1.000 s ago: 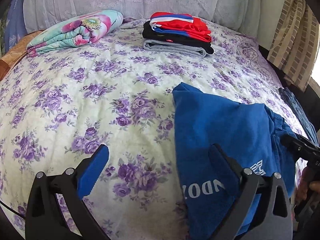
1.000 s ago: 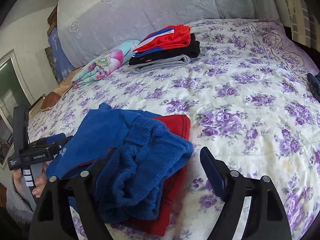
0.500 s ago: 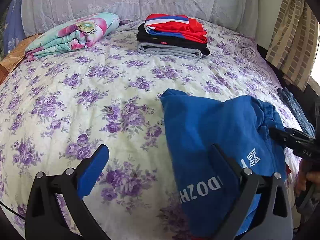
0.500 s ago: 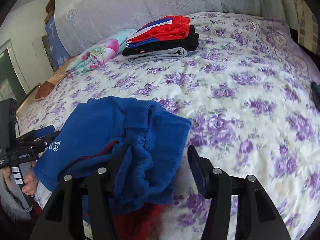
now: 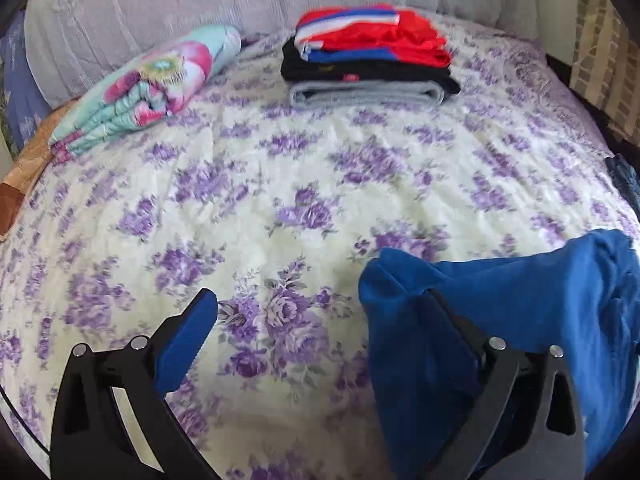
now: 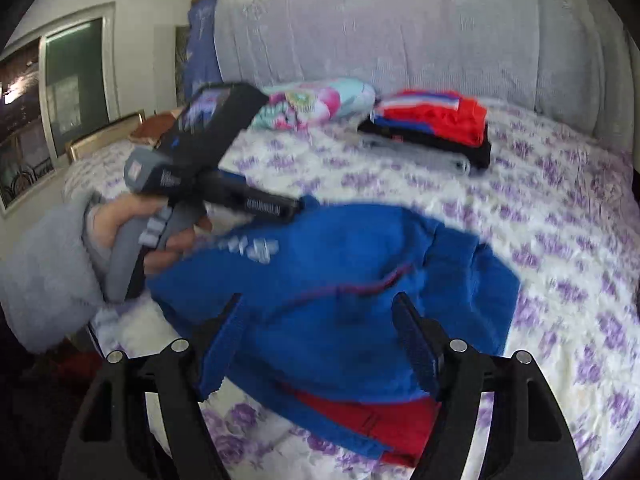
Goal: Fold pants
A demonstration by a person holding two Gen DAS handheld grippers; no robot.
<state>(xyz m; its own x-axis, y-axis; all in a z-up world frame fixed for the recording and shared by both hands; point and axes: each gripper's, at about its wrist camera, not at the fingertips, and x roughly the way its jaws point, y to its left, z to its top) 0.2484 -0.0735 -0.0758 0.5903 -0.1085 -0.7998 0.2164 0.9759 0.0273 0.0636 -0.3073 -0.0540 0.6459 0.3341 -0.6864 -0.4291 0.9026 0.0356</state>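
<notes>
A bed [image 5: 280, 184] covered by a cream spread with purple flowers fills both views, with a pale padded headboard [image 6: 400, 40] behind it and a framed window on the wall to the left in the right wrist view. Near the headboard a stack of folded clothes [image 5: 368, 60] is set, and a folded floral blanket [image 5: 152, 88] lies beside it.

The blue pants [image 6: 320, 280] are bunched at the near edge of the bed, partly over a red garment [image 6: 380, 420]. In the right wrist view they are seen directly between and ahead of the fingers of the right tool [image 6: 316, 344], which is spread wide with nothing pinched. From the left tool [image 5: 320, 340], also spread wide and empty, the cloth lies to the right, draped over the right finger. The right tool is judged the nearer. The long axis of the pants cannot be told from the heap; it appears to run across the bed.
</notes>
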